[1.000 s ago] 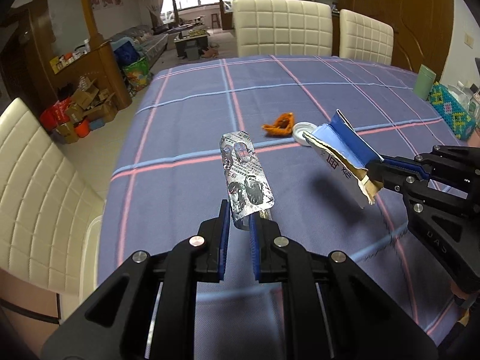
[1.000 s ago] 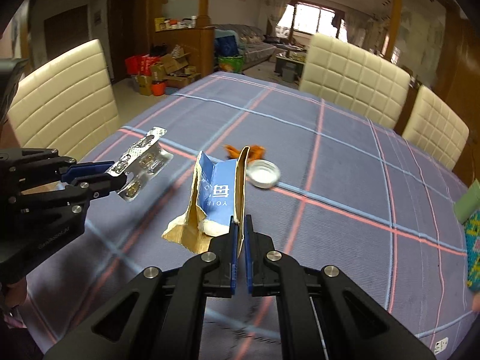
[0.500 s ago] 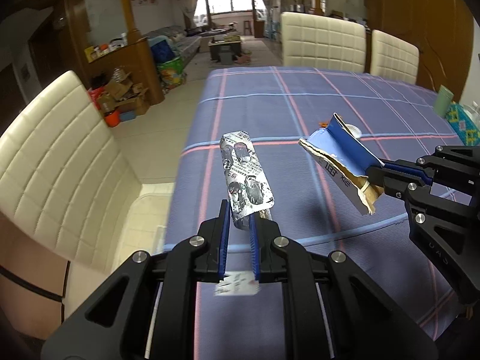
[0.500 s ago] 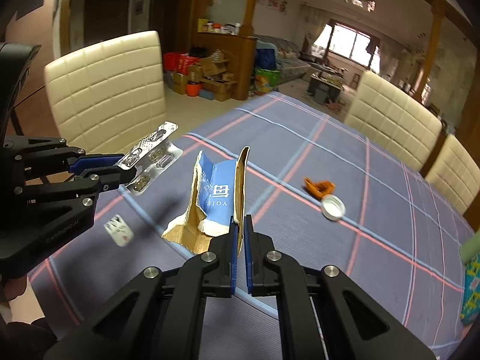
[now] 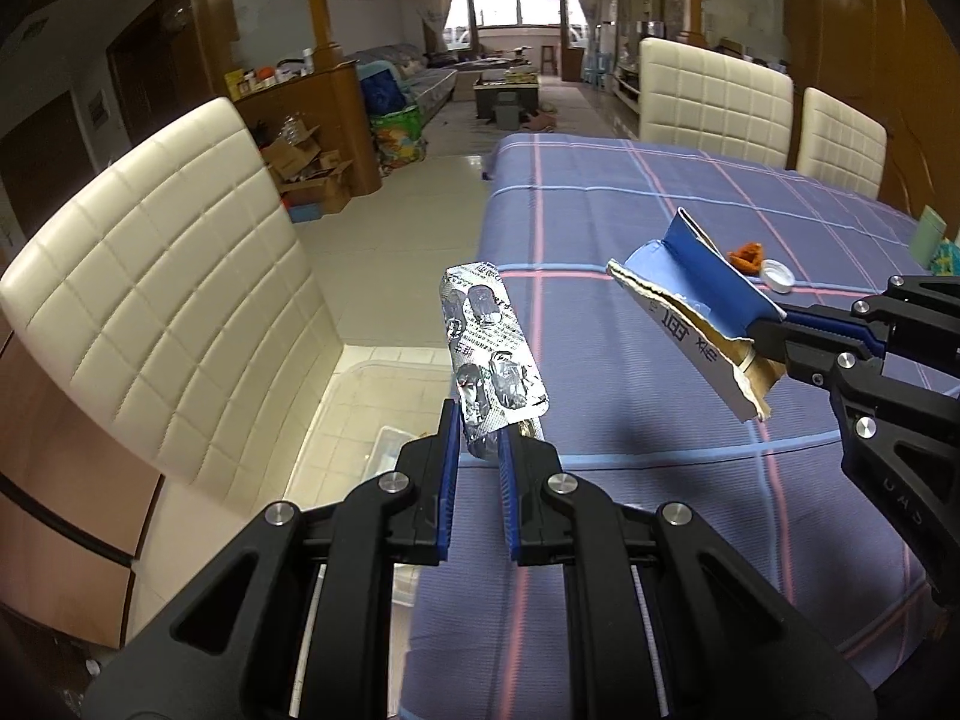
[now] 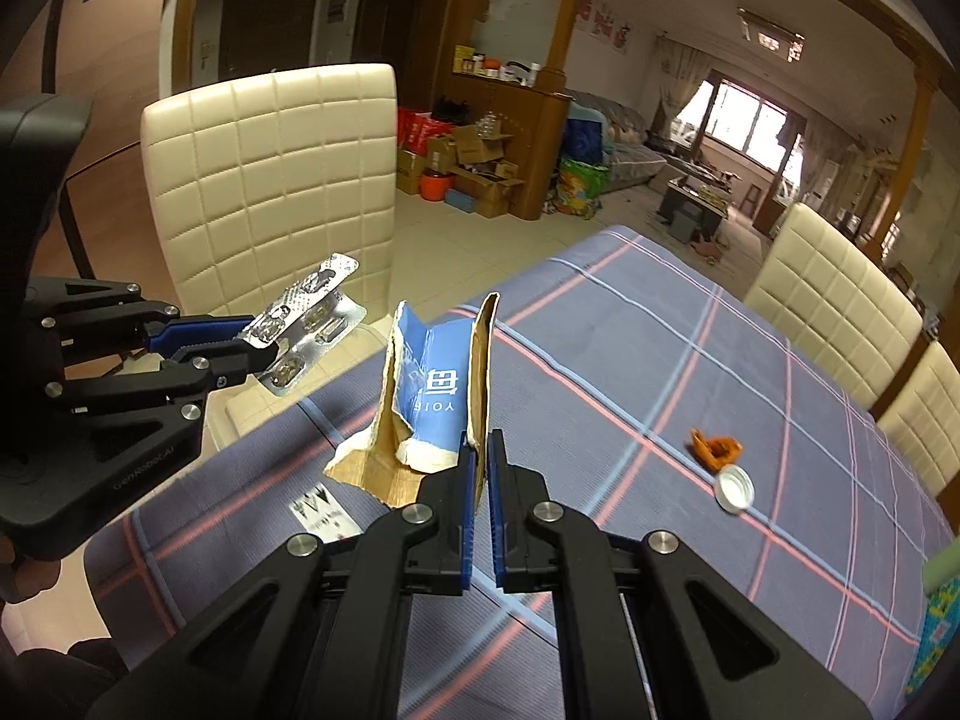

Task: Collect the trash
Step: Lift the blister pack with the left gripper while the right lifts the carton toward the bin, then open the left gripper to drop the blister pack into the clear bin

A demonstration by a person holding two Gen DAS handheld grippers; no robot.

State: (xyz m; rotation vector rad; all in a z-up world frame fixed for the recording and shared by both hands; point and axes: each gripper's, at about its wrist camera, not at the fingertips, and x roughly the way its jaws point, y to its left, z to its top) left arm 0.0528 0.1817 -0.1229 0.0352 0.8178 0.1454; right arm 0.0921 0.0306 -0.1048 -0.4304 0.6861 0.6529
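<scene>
- The left gripper (image 5: 480,438) was clamped on the near end of a silver blister pack (image 5: 489,348), which stood up and leaned away from the jaws.
- In the right wrist view that pack (image 6: 309,324) hung in the air over the gap between the table's left edge and a cream quilted chair (image 6: 270,180), clear of both.
- The right gripper (image 6: 478,450) was closed on the bottom edge of a torn blue carton piece (image 6: 435,396), its brown cardboard inside showing along the ripped edges.
- From the left wrist view the carton piece (image 5: 696,300) was held off the table at the right, above the cloth and well apart from the blister pack.
- The table (image 6: 600,360) carried a purple-blue cloth with pink and pale blue lines.
- An orange scrap (image 6: 714,449) lay on the cloth to the far right, with a white bottle cap (image 6: 733,487) touching or just beside its near side.
- A small white printed slip (image 6: 321,510) lay flat on the cloth near the table's near-left edge, below the held carton.
- Below the blister pack, beside the chair, the rim of a clear plastic bin (image 5: 384,438) was visible on the floor; its contents could not be made out.
- Two more cream chairs (image 5: 714,102) stood at the table's far side.
</scene>
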